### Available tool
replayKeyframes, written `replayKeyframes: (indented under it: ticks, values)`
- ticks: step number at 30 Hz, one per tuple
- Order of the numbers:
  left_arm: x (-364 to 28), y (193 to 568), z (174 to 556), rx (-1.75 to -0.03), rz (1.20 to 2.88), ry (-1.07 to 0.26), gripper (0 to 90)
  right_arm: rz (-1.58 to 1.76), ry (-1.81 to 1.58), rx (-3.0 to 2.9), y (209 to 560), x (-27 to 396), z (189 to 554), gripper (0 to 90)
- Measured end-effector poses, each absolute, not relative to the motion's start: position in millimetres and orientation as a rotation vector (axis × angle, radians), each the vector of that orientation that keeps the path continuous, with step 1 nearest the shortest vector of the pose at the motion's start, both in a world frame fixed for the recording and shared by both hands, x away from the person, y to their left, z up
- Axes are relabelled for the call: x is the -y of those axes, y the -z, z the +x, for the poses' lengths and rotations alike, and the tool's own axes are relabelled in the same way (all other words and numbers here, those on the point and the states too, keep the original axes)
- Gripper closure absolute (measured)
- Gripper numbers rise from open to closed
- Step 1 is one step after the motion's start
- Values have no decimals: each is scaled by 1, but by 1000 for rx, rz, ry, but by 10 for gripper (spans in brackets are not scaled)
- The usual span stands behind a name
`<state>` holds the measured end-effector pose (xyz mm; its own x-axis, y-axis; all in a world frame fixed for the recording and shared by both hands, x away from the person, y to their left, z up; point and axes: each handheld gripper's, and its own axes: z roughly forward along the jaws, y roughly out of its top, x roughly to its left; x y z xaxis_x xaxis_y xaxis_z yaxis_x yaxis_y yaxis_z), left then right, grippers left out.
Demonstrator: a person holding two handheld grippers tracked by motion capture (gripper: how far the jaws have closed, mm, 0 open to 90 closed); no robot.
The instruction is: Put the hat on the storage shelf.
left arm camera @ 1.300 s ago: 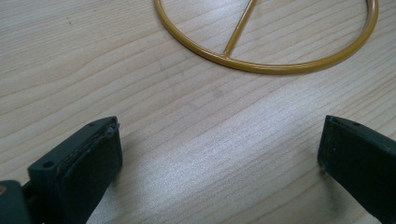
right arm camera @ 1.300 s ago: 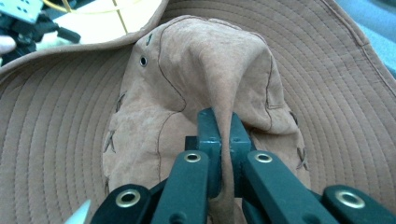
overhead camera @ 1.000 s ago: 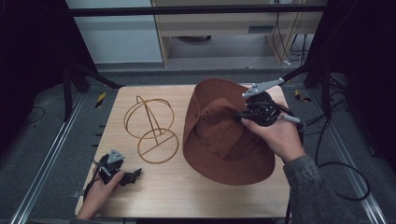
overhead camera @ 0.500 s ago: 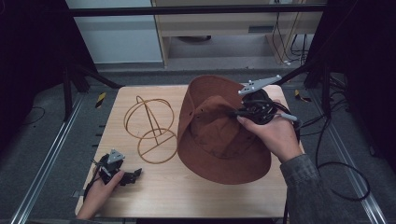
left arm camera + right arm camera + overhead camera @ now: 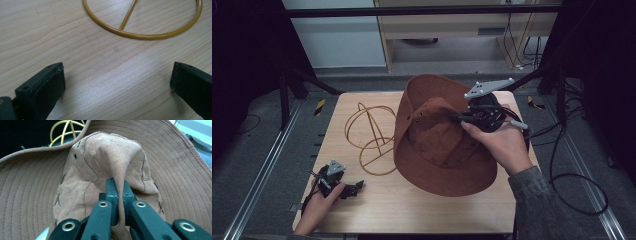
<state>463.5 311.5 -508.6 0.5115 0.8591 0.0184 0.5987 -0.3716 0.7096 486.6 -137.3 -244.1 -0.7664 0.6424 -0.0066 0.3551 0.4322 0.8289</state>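
Brown suede being pinched in a narrow fold at the crown of the hat (image 5: 442, 145), right gripper (image 5: 117, 186) clamped tight on that fold, holding the hat tilted over the tabletop (image 5: 412, 210), near brim low over or on the wood, just beside the golden wire stand (image 5: 371, 131). Probably lifting toward the stand: raising enough for clearing the top hoop with the brim, carrying across slowly, centring the crown's hollow over the dome before lowering. Watching for cloth slipping from so small a pinch. Left gripper (image 5: 117, 82) lying wide open, holding nothing, by the stand's base ring, well placed for steadying it.
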Motion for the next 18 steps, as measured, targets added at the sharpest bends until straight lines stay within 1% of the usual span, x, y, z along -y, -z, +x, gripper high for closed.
replayKeyframes:
  ticks: [10,18]
  values:
    - [-311,509,464,-1186,2100,-517,0,827,-1327,-2324,231,126,482,891]
    - [-311,509,464,-1186,2097,-520,0,785,-1360,-2308,217,107,480,891]
